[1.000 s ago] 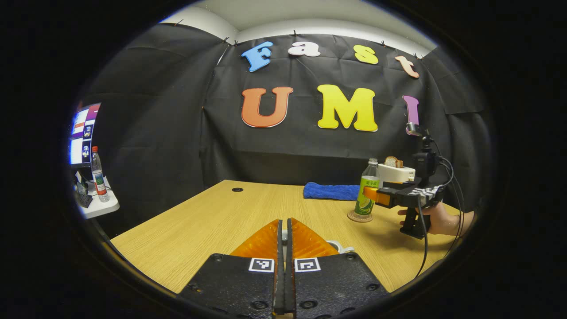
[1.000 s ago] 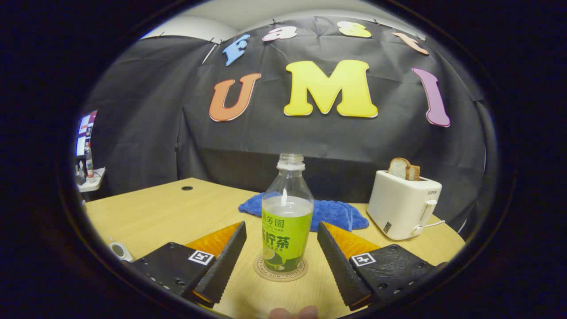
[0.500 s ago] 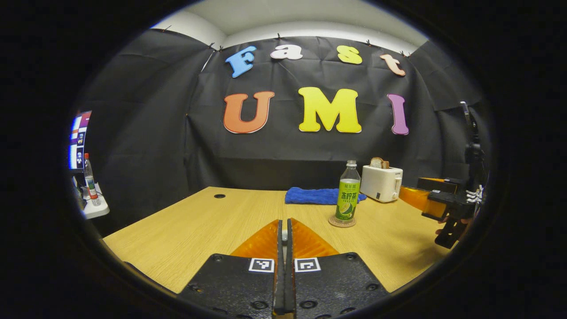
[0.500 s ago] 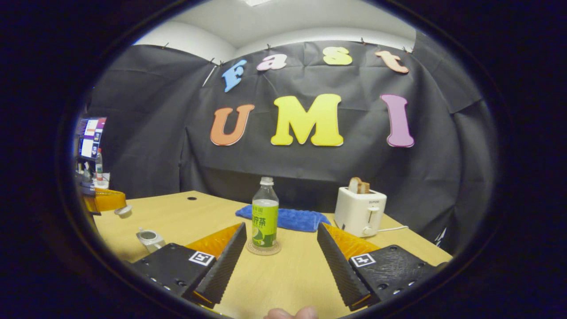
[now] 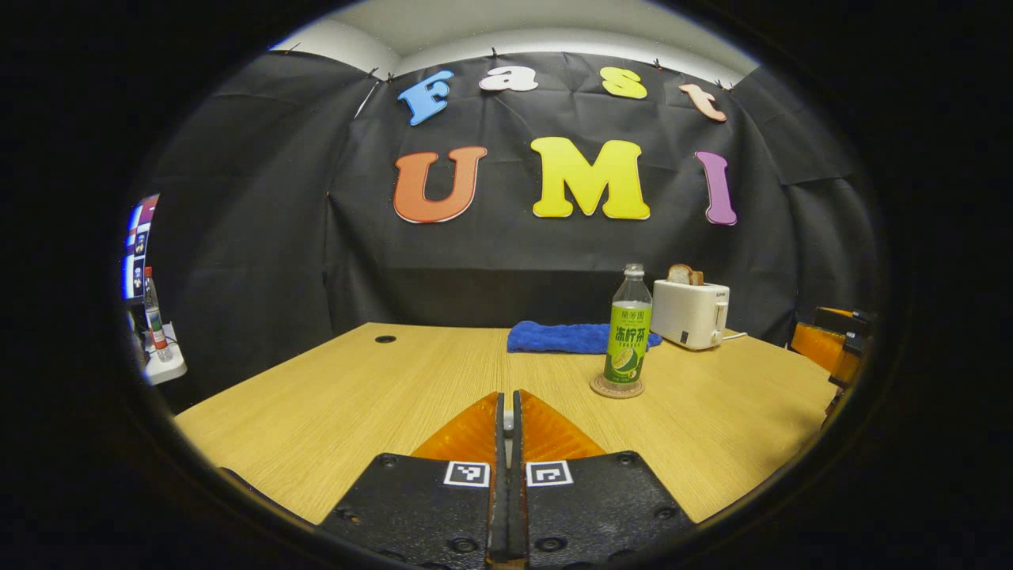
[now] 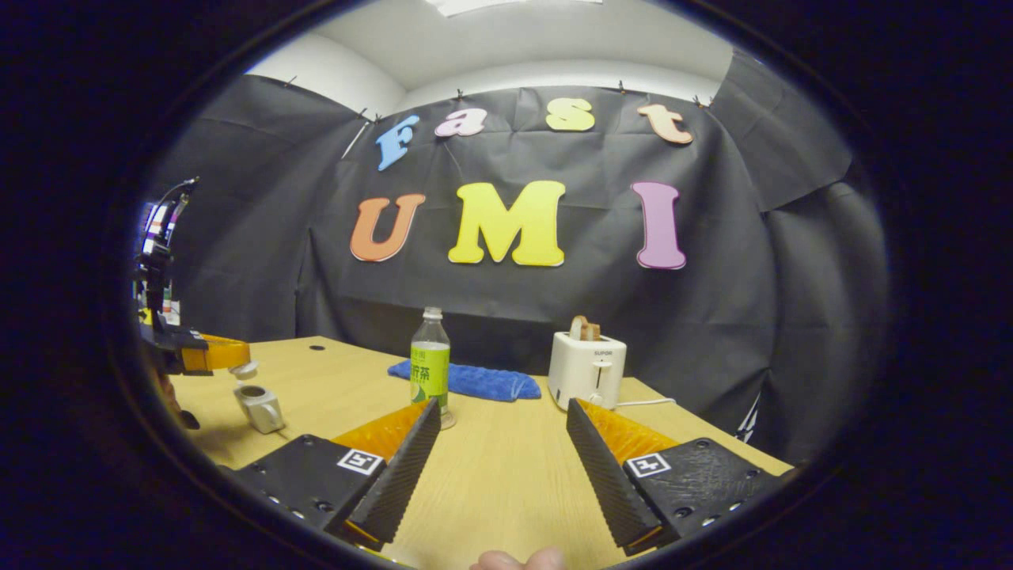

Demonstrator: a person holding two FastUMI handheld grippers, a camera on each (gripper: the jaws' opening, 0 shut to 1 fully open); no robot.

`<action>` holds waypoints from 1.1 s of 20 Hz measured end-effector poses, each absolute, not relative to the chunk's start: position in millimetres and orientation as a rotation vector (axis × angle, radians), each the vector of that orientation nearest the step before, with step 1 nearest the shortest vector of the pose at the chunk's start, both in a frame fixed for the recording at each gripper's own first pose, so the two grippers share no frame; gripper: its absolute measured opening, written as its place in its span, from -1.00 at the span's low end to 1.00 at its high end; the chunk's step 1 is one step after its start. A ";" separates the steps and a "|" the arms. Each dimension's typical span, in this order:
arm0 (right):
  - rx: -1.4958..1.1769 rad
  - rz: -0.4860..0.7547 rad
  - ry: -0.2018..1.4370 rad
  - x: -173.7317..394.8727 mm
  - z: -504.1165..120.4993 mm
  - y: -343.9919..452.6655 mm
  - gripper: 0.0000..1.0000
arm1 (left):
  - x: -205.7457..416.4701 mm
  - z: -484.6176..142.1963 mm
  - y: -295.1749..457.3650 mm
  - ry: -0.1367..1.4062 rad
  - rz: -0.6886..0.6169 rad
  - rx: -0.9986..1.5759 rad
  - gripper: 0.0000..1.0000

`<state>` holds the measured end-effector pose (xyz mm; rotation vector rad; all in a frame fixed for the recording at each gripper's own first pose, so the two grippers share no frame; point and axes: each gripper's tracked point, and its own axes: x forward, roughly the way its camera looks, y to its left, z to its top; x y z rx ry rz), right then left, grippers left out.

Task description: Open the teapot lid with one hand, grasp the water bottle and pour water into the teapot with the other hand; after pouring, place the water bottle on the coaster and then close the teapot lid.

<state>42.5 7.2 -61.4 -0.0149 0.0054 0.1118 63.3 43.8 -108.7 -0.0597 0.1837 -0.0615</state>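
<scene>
Teapot (image 6: 259, 406), lidless, is sitting on the table (image 6: 506, 467) left of the water bottle (image 6: 430, 366); the left gripper (image 6: 237, 366) is pinching the lid (image 6: 244, 369) just above the teapot, the right gripper (image 6: 500, 467) gaping wide.

In the right gripper view, the water bottle (image 6: 430, 362) stands on its coaster (image 6: 448, 419) ahead-left of the right gripper (image 6: 500, 459), towel (image 6: 475, 381) behind it, toaster (image 6: 586, 370) ahead-right, teapot (image 6: 258, 406) far left under the left gripper (image 6: 229, 362).
</scene>
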 end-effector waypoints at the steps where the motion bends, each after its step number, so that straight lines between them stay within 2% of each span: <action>1: -0.006 0.117 0.008 42.1 -62.7 8.6 0.92 | 65.3 -111.4 43.2 0.189 -0.057 -0.062 -0.94; 4: -0.002 0.131 0.014 42.1 -66.5 13.5 0.97 | 66.4 -119.0 43.4 0.207 -0.045 -0.079 -0.94; 5: -0.007 0.128 0.014 43.1 -68.1 12.7 0.91 | 67.3 -120.7 43.3 0.211 -0.045 -0.086 -0.94; 10: 0.018 0.130 0.037 44.0 -76.8 11.8 0.91 | 65.3 -127.5 43.6 0.221 -0.041 -0.082 -0.94; 11: 0.020 0.130 0.039 43.8 -78.1 11.5 0.96 | 65.7 -131.4 43.5 0.228 -0.040 -0.073 -0.94; 12: 0.022 0.131 0.039 43.3 -78.0 11.1 0.91 | 64.6 -136.7 42.8 0.246 -0.037 -0.067 -0.94; 17: 0.018 0.115 0.023 44.0 -74.6 3.7 0.96 | 61.6 -134.9 45.2 0.247 0.002 -0.029 -0.86; 19: 0.019 0.104 0.024 42.4 -74.0 1.3 0.96 | 60.7 -129.6 47.2 0.240 0.029 -0.020 -0.36; 21: 0.030 0.089 0.012 38.8 -67.7 -4.0 0.91 | 56.8 -113.3 53.8 0.214 0.072 -0.014 1.00; 22: 0.032 0.083 0.009 37.6 -66.5 -6.6 0.96 | 53.4 -105.7 51.7 0.206 0.072 -0.018 1.00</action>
